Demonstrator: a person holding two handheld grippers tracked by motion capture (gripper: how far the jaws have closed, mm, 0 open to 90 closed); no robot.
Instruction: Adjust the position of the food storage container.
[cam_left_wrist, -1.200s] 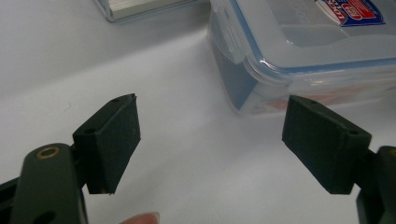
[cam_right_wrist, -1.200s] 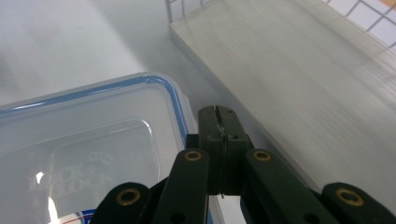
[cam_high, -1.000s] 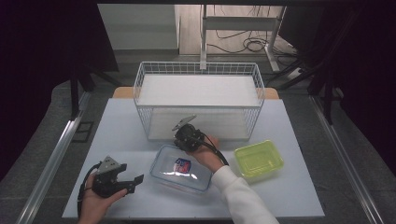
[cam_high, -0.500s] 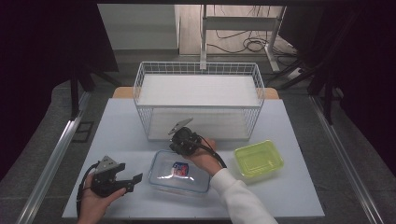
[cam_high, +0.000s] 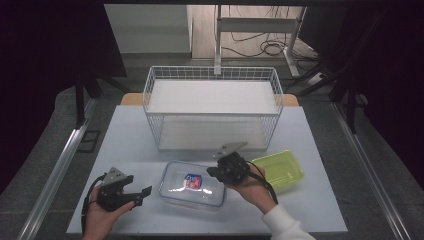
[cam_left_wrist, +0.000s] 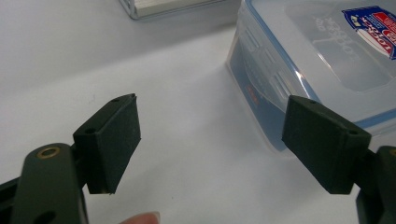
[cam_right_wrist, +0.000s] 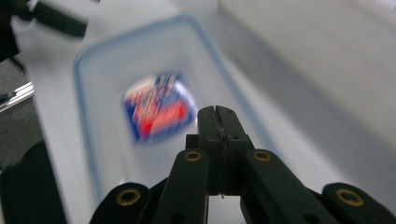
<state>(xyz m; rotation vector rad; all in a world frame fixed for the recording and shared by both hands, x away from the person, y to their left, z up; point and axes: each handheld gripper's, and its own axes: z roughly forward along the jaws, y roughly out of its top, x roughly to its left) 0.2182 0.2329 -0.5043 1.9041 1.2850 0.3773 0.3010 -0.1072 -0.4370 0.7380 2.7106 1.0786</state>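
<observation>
High view: clear lidded container (cam_high: 192, 184) with a blue seal rim and a red-and-blue label lies flat on the white tabletop (cam_high: 310, 210), just in front of the white wire basket (cam_high: 212, 107); this container serves as landmark. Left tongs (cam_high: 141, 195) rest low on the tabletop to the container's left, near it but not touching, jaws spread wide with nothing between them. Left gripper view confirms: both pads apart over bare tabletop, container's corner (cam_left_wrist: 280, 93) just beyond the far pad. Right tongs (cam_high: 212, 173) hover at the container's right edge, above the lid, jaws pressed fully together and empty. Yellow-green container (cam_high: 280, 170) sits just right of the clear one, behind the right hand.
</observation>
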